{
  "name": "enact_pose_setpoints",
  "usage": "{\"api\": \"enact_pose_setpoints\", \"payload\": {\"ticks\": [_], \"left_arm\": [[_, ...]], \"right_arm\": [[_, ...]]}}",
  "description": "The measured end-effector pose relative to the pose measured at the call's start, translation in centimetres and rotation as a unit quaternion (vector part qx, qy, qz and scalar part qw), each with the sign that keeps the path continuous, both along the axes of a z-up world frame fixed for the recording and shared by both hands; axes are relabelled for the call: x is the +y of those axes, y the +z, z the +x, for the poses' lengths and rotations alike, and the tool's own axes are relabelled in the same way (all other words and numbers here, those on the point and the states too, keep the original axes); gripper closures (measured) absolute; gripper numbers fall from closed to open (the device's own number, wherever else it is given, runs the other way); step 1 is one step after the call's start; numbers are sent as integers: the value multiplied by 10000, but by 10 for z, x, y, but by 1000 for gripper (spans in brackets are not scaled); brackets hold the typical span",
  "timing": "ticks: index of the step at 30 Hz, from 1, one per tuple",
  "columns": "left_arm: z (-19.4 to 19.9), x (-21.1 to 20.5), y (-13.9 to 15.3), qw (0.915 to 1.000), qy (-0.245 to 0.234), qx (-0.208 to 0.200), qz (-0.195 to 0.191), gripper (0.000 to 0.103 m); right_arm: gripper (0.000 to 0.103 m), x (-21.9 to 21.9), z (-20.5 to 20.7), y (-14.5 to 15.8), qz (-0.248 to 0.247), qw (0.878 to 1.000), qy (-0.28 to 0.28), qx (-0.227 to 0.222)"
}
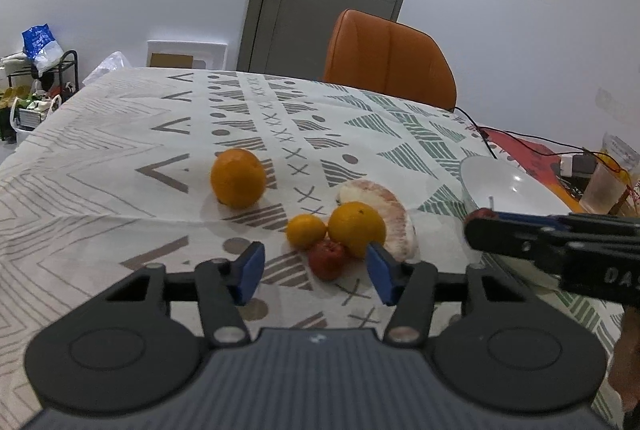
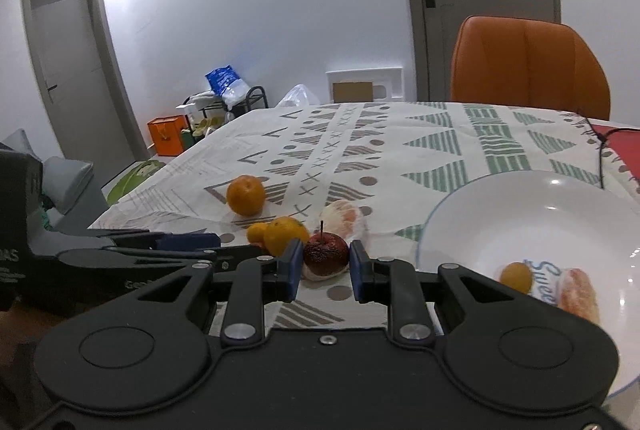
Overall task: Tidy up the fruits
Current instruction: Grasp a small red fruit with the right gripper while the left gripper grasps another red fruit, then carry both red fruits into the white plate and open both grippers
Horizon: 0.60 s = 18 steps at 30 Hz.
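My right gripper [image 2: 325,266] is shut on a small dark red apple [image 2: 325,254] with a stem, held above the table beside the white bowl [image 2: 500,214]; its tip with the apple shows in the left wrist view [image 1: 482,214]. The bowl holds a small orange [image 2: 516,276] and a peeled pomelo piece [image 2: 580,296]. My left gripper [image 1: 316,268] is open, low over a cluster: a red apple [image 1: 326,259], a small orange [image 1: 306,231], a bigger orange [image 1: 357,229] and a peeled pomelo piece [image 1: 384,208]. Another orange [image 1: 238,177] lies apart to the left.
A patterned cloth covers the table [image 1: 120,158]. An orange chair [image 1: 390,58] stands at the far edge. At the right are black cables [image 1: 520,146], a red mat and a plastic cup [image 1: 602,190]. A shoe rack [image 1: 40,86] stands by the wall.
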<state>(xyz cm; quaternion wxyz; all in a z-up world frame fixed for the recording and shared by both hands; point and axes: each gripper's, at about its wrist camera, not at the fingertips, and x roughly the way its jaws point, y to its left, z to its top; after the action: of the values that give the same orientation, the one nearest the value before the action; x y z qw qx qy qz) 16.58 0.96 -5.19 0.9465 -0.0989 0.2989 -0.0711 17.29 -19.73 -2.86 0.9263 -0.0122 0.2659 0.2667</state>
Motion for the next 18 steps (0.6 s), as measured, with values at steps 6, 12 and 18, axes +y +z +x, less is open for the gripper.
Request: {"api": "enact_pose_setpoints", "payload": {"ticks": [6,12,18], "left_arm": [[7,-8,-6,9999,-9,88,52,83],[3,-9,3,9999,93,-22,33,83],[-1,-19,15,9998,14,-156,75,83]], "right_arm": [[80,-17,-2,5,54,9998,-167,-71],[80,-34,-6,6,141,9993,-322,-103],[80,-51,-8,5,206,9986,-480,-103]]}}
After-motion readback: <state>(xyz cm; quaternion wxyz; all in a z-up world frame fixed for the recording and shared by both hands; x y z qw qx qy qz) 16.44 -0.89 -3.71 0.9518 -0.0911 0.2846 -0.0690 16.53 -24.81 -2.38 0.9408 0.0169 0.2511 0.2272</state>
